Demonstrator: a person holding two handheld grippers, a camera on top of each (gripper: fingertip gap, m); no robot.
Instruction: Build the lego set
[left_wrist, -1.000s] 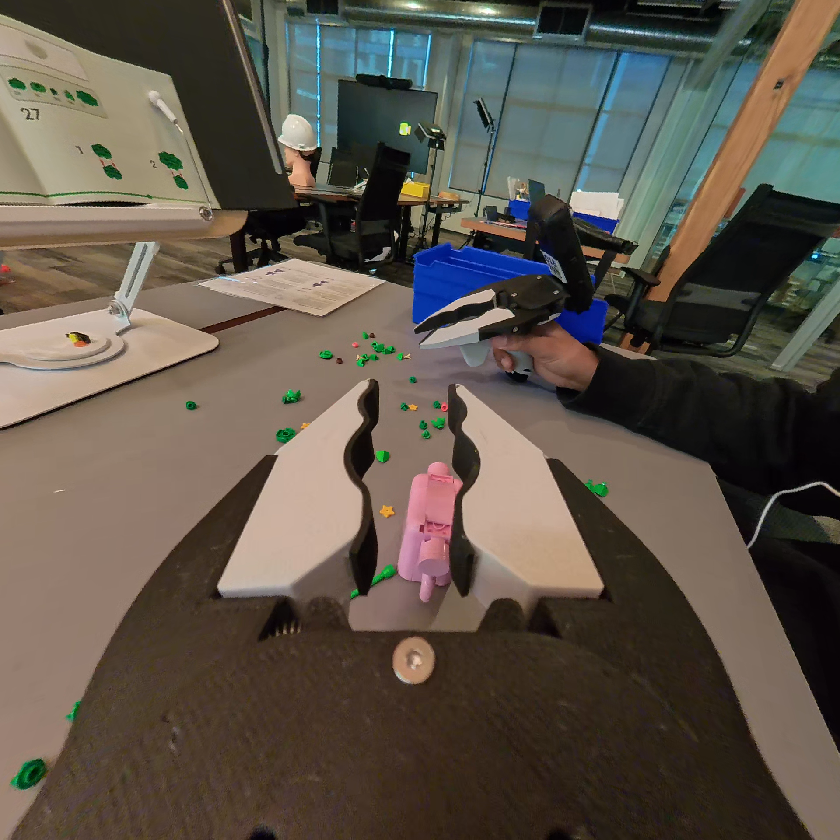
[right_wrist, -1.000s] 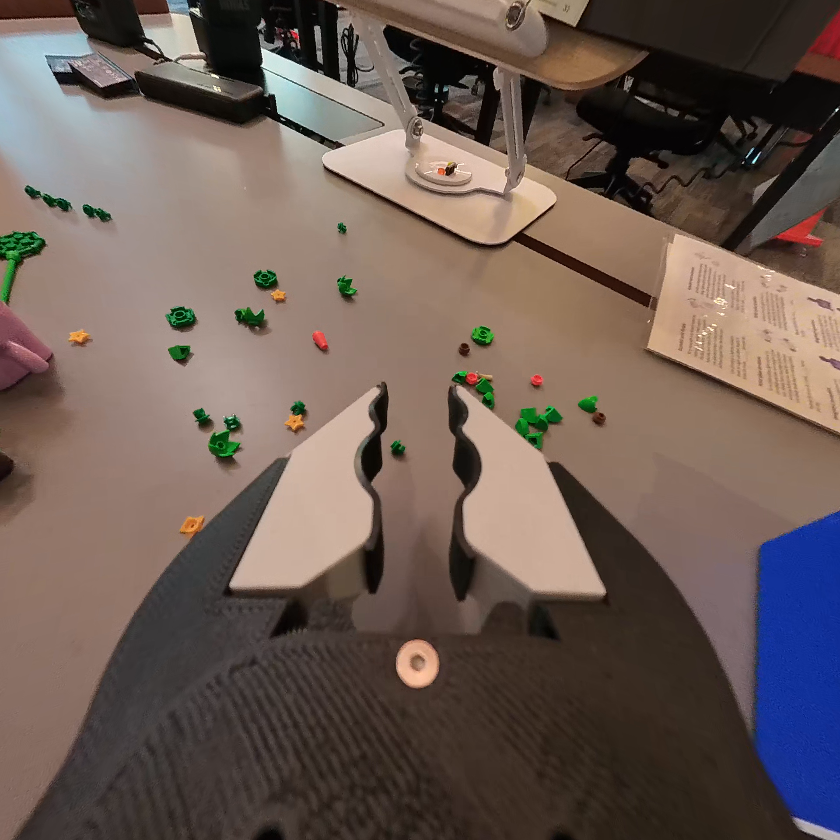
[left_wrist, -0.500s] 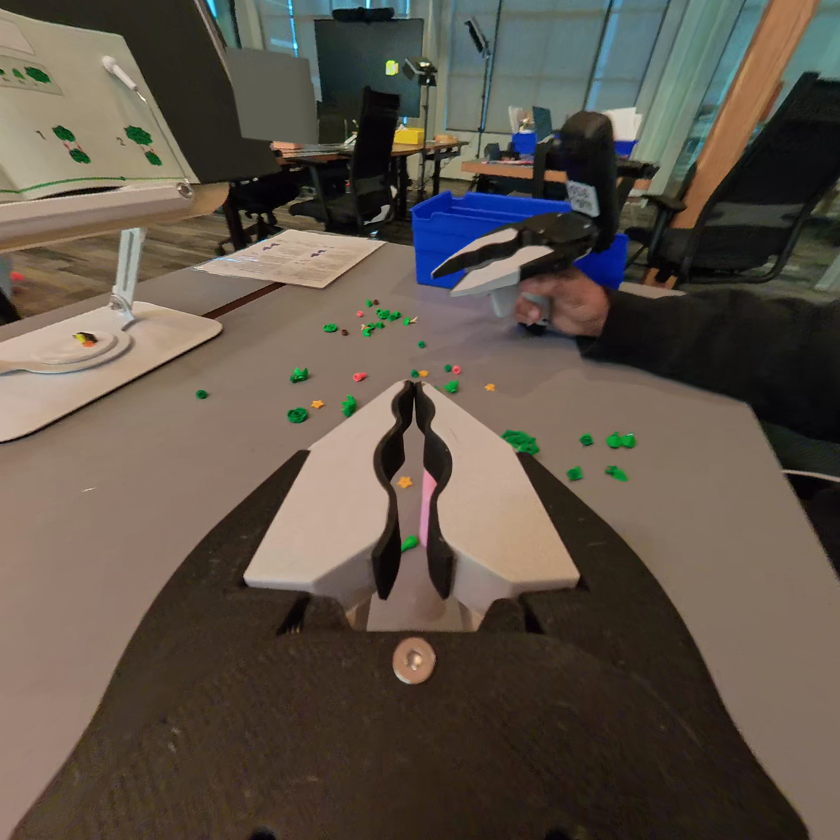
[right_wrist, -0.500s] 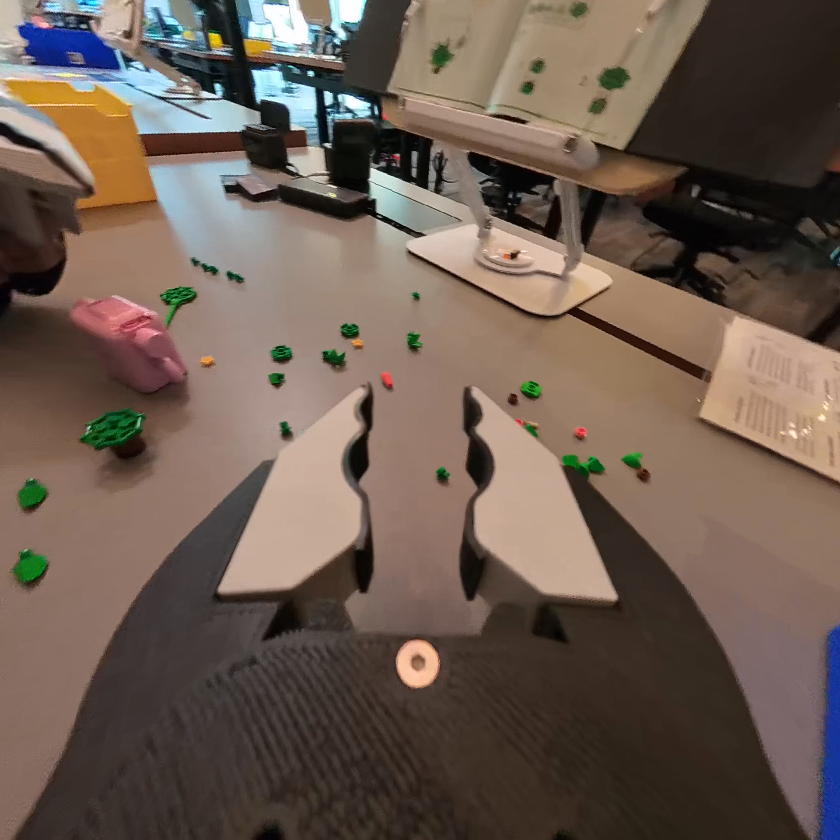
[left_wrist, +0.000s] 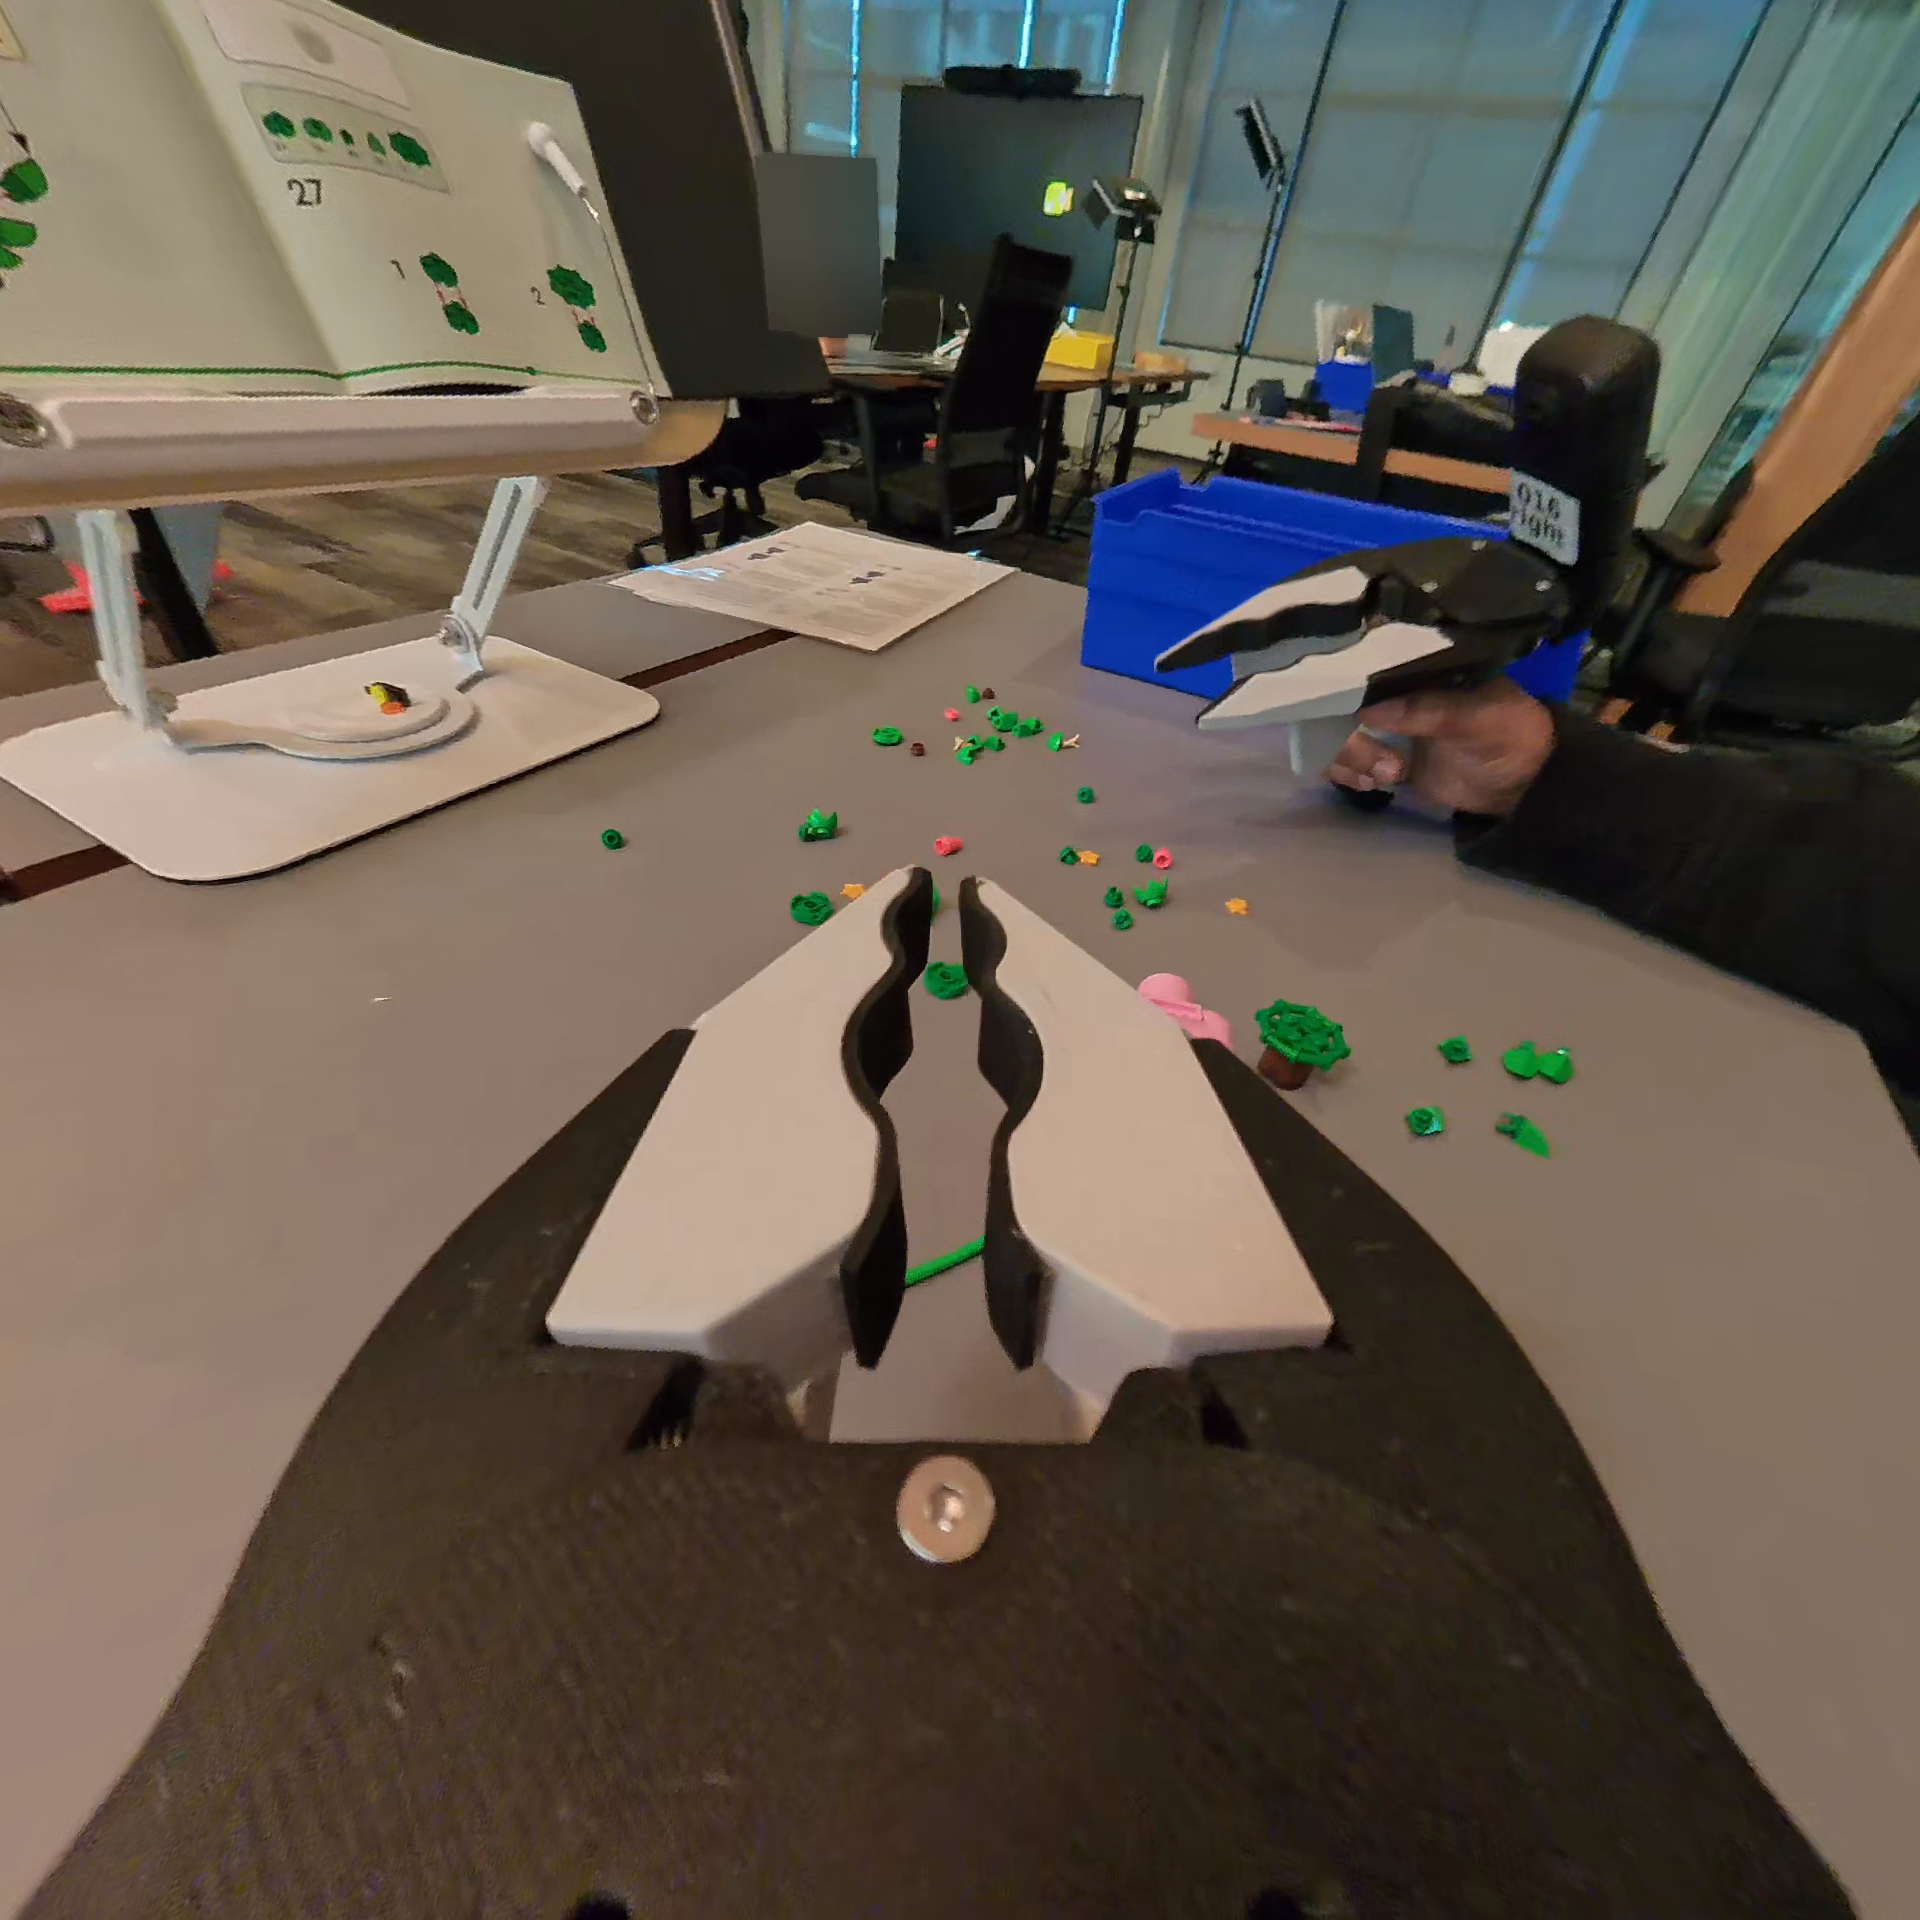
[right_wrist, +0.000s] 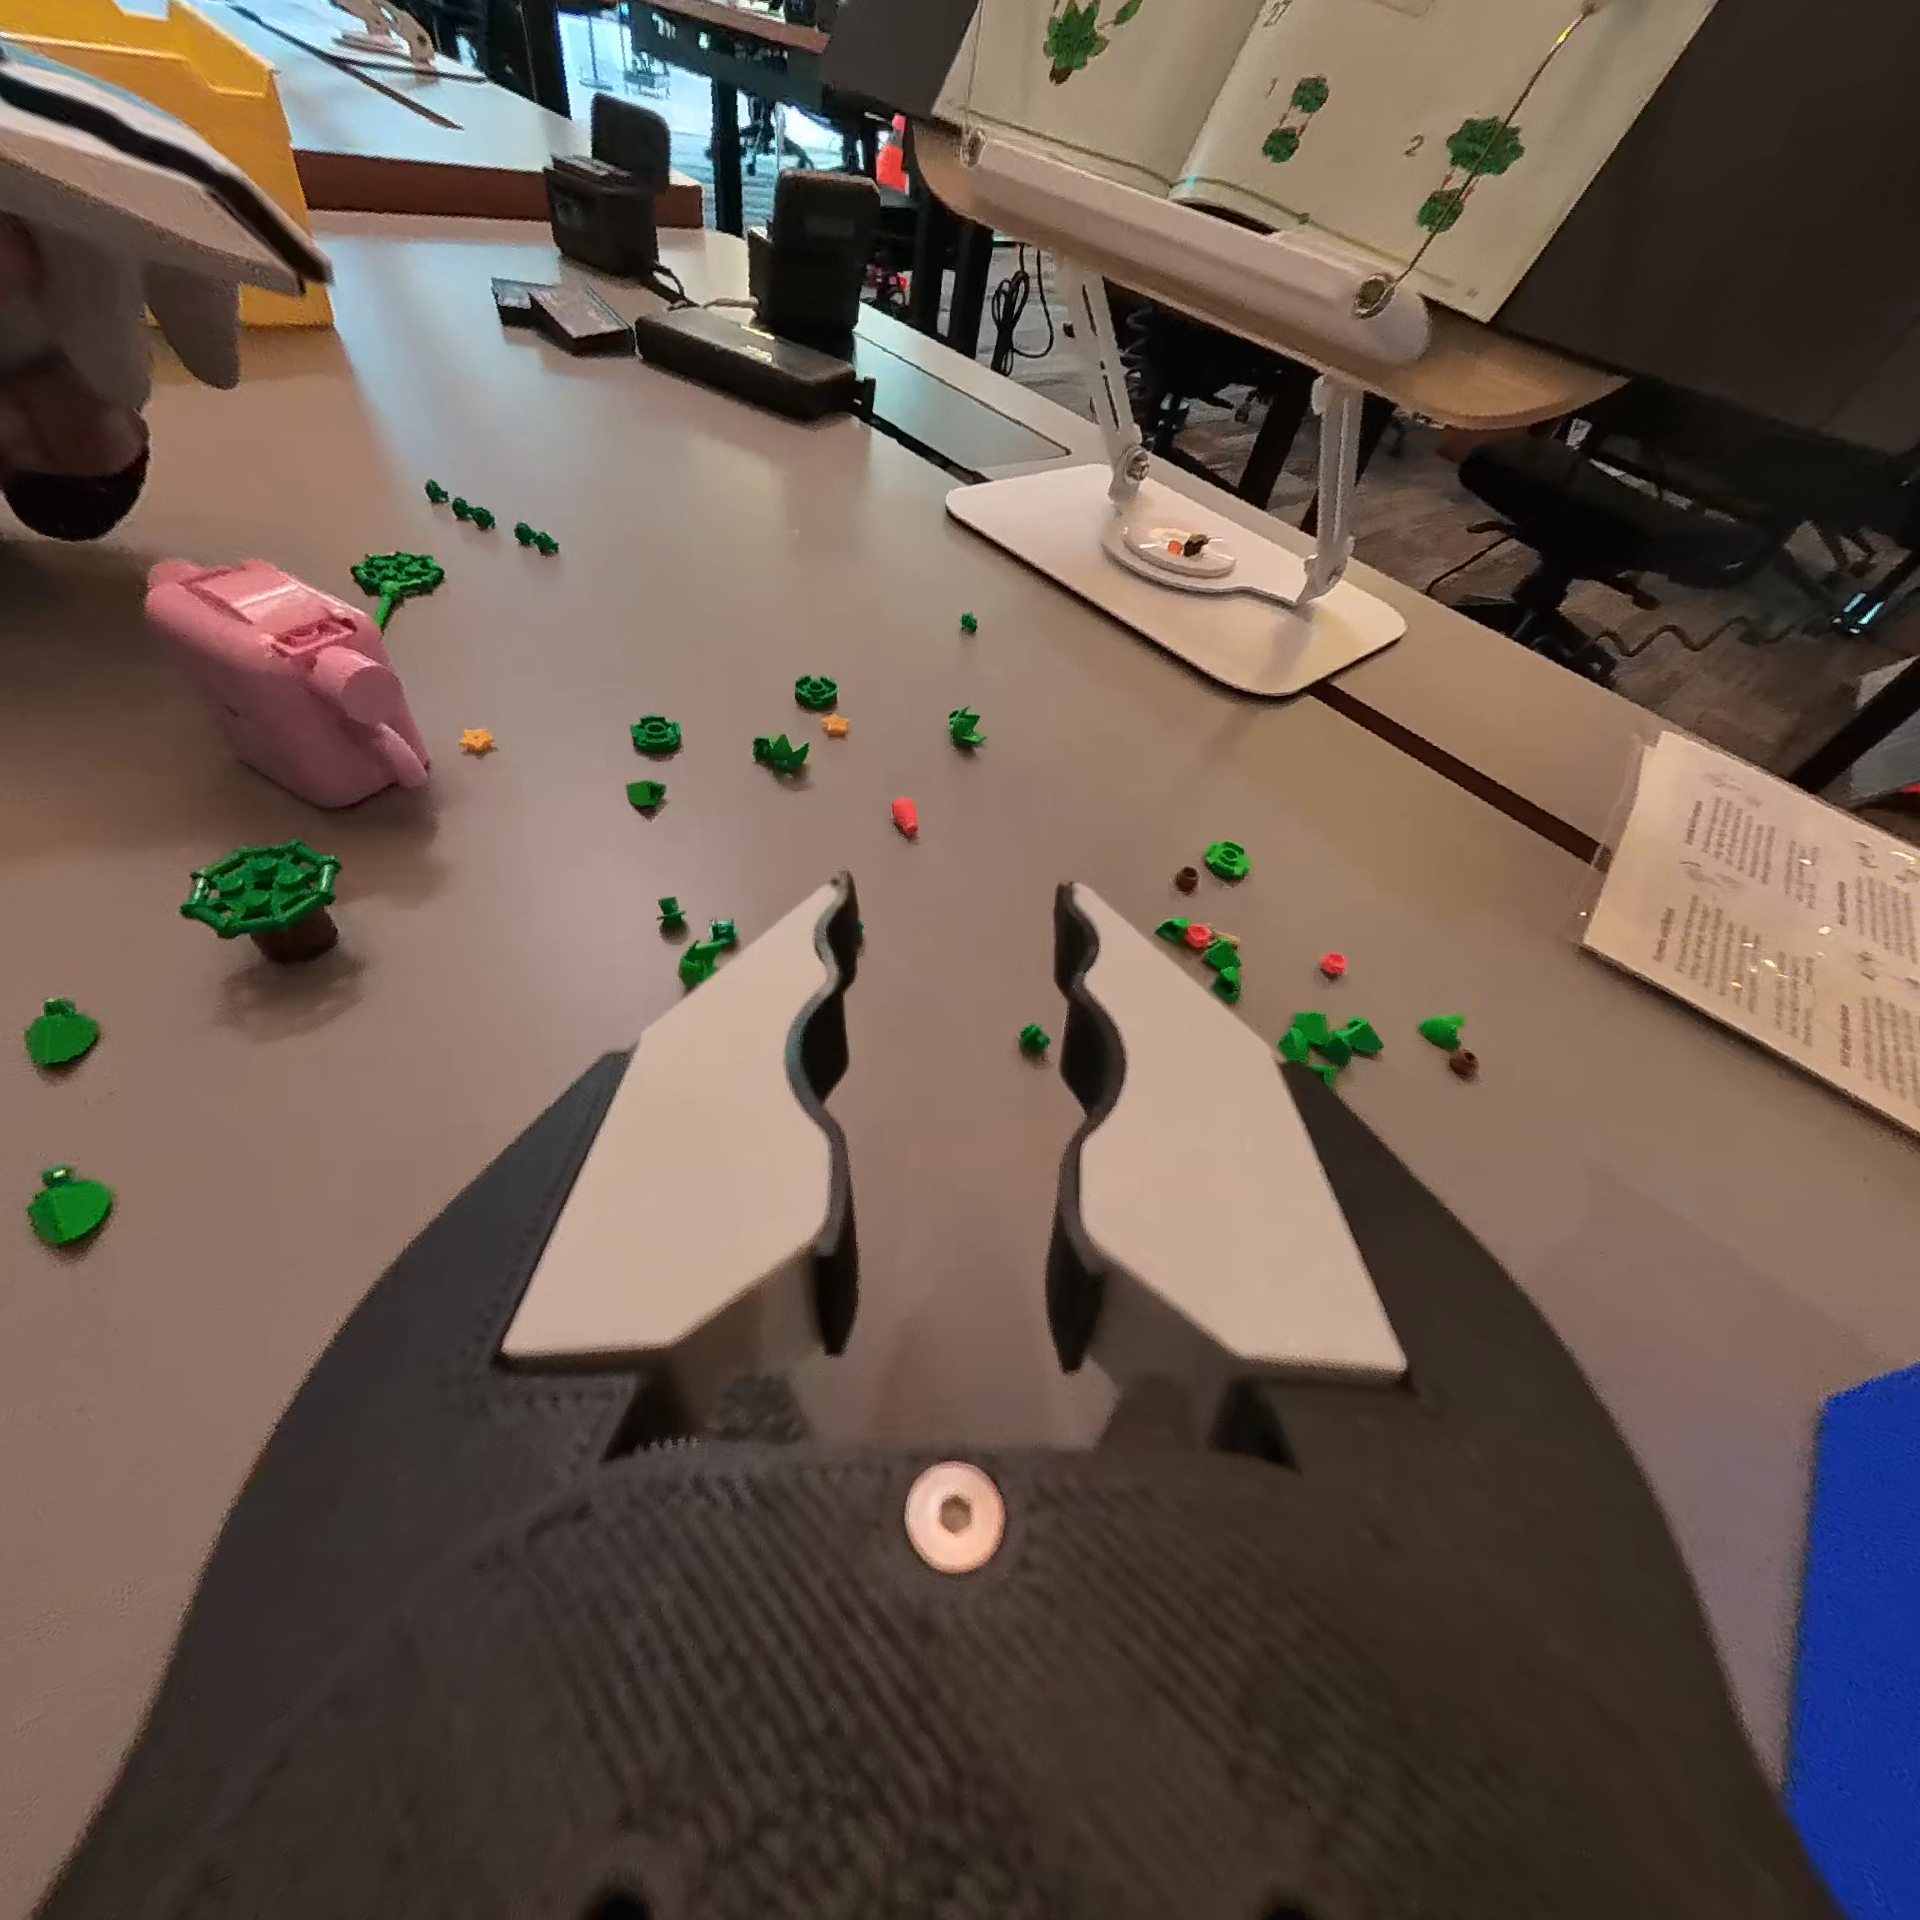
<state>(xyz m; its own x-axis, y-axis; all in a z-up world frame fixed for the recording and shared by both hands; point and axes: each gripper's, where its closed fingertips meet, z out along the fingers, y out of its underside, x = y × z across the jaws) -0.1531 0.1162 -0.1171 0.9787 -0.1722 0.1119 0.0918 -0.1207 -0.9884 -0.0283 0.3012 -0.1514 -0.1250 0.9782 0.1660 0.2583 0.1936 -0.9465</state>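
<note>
A pink lego build lies on the grey table; in the left wrist view it peeks out just right of my left fingers. A small green tree on a brown trunk stands near it, also in the left wrist view. A green leaf piece on a stem lies behind the pink build. My left gripper is nearly closed and empty, above the table. My right gripper is open and empty, over scattered small green pieces. It also shows in the left wrist view.
An open instruction booklet on a white stand is at the back, its base on the table. A blue bin and a printed sheet lie at the far side. A yellow bin stands far left. My hands' fingertips stand some 25 centimeters from each other.
My left gripper closed and drew back from the pink build, which now lies right of its fingers. My right gripper tilted up and opened wider.
</note>
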